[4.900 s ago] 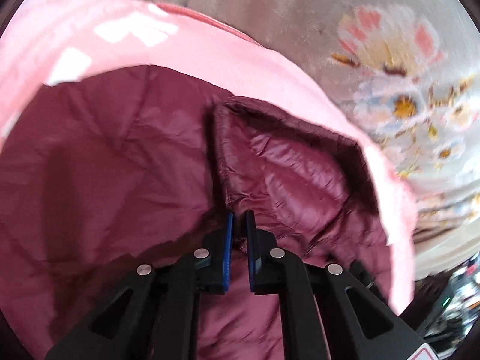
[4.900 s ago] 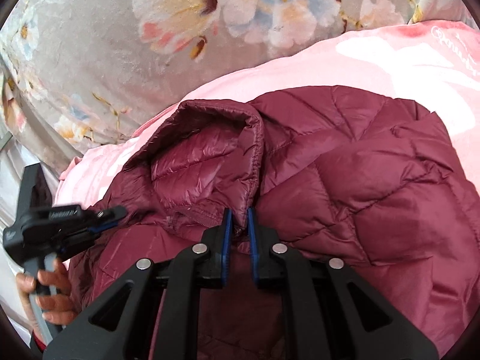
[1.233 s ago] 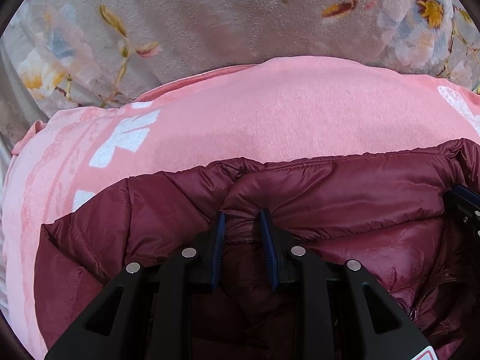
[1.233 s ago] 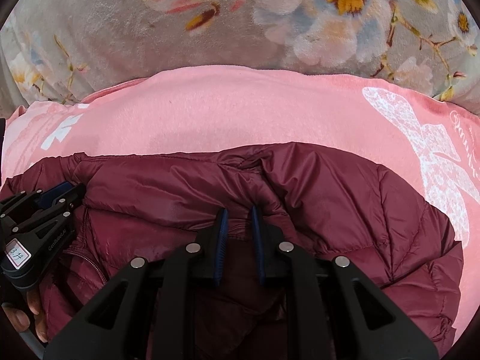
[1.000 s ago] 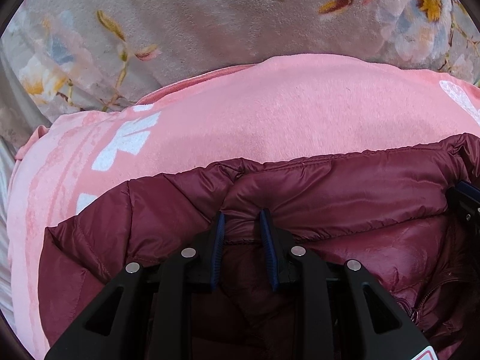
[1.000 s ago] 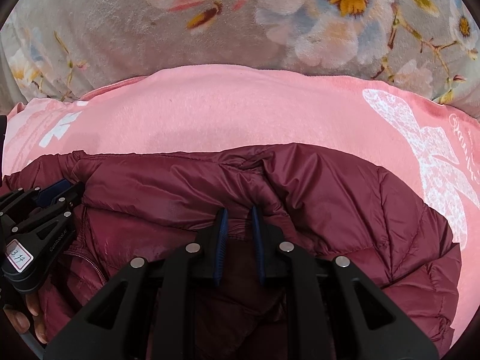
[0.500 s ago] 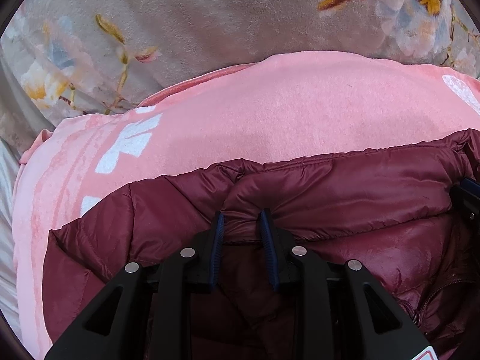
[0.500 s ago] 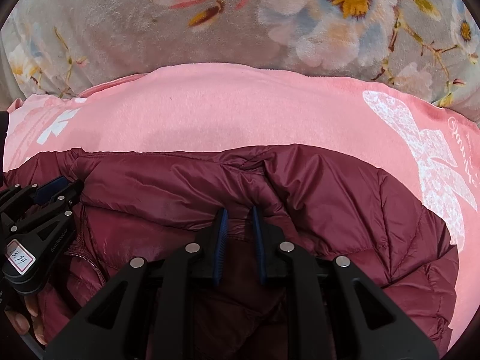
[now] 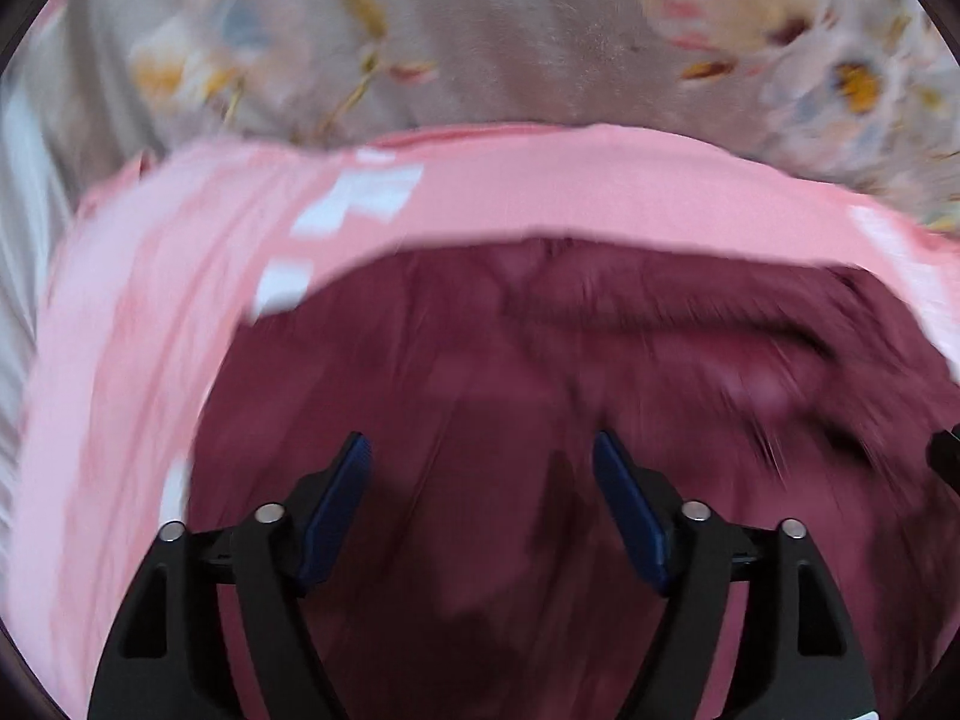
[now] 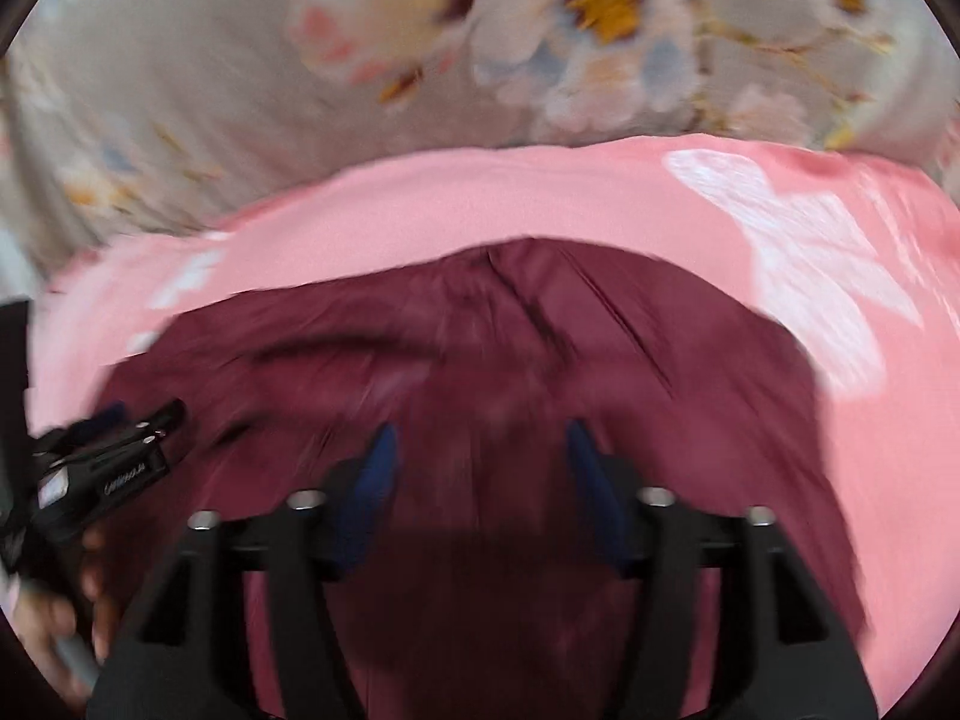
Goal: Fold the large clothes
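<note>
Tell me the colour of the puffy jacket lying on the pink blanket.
Dark maroon jacket; clearest in the right wrist view.

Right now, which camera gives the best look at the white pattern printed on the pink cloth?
The right wrist view: the big white print on the pink cloth shows there almost whole, though blurred. The left wrist view catches only smeared white patches.

One maroon puffer jacket [image 9: 540, 420], one pink towel [image 9: 540, 180] (white print), one floral blanket [image 9: 510, 30], two tools

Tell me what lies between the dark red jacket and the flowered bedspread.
A pink blanket with white print: the jacket rests on it, and its pink band separates the jacket's far edge from the flowered bedspread. Both wrist views show this, despite blur.
</note>
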The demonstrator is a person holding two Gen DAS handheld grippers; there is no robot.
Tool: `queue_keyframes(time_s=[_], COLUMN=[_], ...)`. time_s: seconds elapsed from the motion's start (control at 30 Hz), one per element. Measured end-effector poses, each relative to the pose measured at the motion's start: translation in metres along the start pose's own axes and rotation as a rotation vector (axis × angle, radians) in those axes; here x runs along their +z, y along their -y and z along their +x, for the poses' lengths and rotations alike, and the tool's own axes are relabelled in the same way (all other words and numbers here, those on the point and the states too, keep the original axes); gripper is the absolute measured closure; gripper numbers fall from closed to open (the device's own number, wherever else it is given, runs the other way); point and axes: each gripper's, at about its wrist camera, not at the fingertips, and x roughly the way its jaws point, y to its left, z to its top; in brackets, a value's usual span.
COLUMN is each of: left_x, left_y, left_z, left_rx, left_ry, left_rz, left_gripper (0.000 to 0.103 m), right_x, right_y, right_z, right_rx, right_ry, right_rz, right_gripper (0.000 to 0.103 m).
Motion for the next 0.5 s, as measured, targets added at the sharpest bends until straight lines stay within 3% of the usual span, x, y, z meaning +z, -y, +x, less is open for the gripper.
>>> queue_keyframes(time_s=[0.07,0.23,0.3,0.5], left_x=[-0.039,-0.121,-0.156,-0.217], left_y=[-0.029,-0.097,-0.128,-0.16], left_z=[-0.036,-0.093,-0.104,-0.133], left_rx=[-0.055,-0.137,-0.133,-0.129], left_ry=[-0.023,-0.14,-0.186,-0.194], left_rz=[-0.013,-0.114,-0.169,-0.211], left_gripper=[0.026,0.026,0.026,0.026], right_x=[-0.037,-0.137,-0.172,-0.231], right_y=[0.022,0.091,0.113,0.115], right_z=[-0.044,-0.134,-0.161,-0.193], right_rx=[-0.014,-0.115,-0.136,-0.1], right_ry=[-0.004,-0.06,-0.078,-0.101], right_rz=[0.017,0.159,0.243,0.291], right_gripper=[0.03,0.026,0.025,0.025])
